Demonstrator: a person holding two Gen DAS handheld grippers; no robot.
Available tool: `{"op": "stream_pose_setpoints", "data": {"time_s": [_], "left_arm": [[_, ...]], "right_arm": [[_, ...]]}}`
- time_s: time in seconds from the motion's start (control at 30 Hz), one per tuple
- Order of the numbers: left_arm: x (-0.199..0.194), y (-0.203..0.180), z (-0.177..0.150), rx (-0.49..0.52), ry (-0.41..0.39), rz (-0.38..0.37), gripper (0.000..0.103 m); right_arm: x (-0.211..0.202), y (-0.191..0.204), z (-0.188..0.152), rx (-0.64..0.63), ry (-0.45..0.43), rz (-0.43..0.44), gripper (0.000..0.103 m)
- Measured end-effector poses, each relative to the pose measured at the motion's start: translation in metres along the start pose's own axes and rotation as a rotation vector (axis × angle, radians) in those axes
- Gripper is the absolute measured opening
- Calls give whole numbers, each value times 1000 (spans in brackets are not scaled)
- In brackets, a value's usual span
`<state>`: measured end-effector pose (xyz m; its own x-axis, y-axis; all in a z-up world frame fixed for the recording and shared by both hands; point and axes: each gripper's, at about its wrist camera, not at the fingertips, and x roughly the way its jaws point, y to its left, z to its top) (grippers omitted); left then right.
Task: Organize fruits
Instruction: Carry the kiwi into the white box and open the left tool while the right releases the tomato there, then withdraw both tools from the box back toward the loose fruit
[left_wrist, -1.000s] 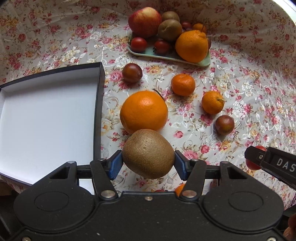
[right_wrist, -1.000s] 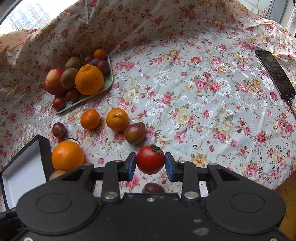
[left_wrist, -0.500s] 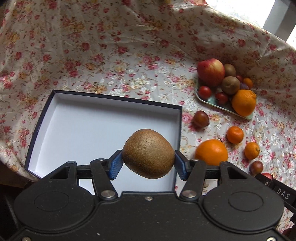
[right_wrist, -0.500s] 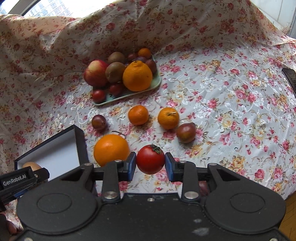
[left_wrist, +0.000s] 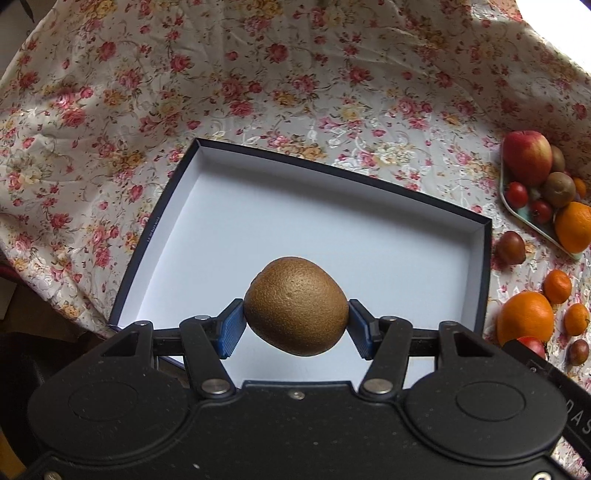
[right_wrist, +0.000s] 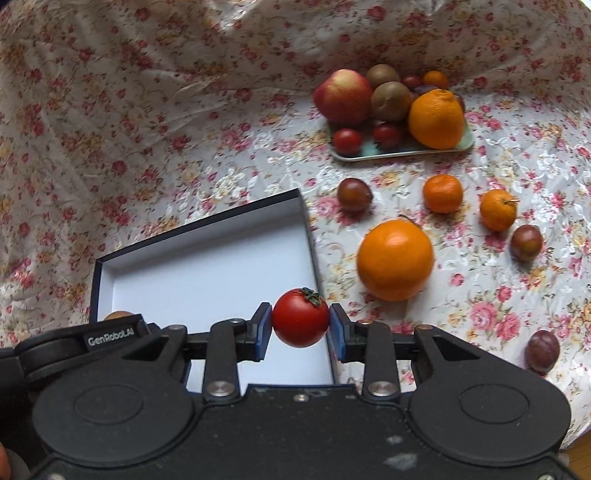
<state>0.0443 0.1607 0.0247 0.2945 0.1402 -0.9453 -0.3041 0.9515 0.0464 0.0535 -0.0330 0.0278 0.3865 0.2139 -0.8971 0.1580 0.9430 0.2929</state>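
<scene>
My left gripper (left_wrist: 295, 328) is shut on a brown kiwi (left_wrist: 295, 295) and holds it above the white inside of the dark-rimmed box (left_wrist: 332, 236). My right gripper (right_wrist: 300, 330) is shut on a red tomato (right_wrist: 300, 317), hanging over the right rim of the same box (right_wrist: 207, 266). The left gripper's body (right_wrist: 110, 334) shows at the left of the right wrist view, with a sliver of the kiwi (right_wrist: 118, 316) behind it. The box holds no fruit that I can see.
A pale green tray (right_wrist: 402, 150) at the back carries an apple (right_wrist: 341, 96), kiwis, an orange and small tomatoes. Loose on the flowered cloth lie a big orange (right_wrist: 394, 260), two mandarins (right_wrist: 442, 193) and several dark plums (right_wrist: 354, 194). The cloth rises in folds behind.
Both grippers have swung left toward the box with their fruit. The kiwi now hangs over the box's middle and the tomato has reached its right rim.
</scene>
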Motion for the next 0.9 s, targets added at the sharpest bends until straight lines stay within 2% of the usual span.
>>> {"op": "stream_pose_setpoints", "data": {"time_s": [0.17, 0.4, 0.7, 0.77, 0.9], "left_arm": [[8, 18, 1, -13, 17, 13, 62], [16, 34, 0, -4, 30, 23, 62], [24, 45, -1, -43, 69, -10, 62], [21, 44, -2, -34, 48, -9, 62], [7, 41, -1, 1, -50, 81, 62]], "right_arm": [[12, 31, -12, -68, 21, 10, 34], [27, 55, -14, -126, 37, -1, 36], [30, 63, -12, -142, 49, 13, 39], [31, 64, -13, -151, 38, 3, 39], [33, 63, -14, -159, 51, -7, 39]]}}
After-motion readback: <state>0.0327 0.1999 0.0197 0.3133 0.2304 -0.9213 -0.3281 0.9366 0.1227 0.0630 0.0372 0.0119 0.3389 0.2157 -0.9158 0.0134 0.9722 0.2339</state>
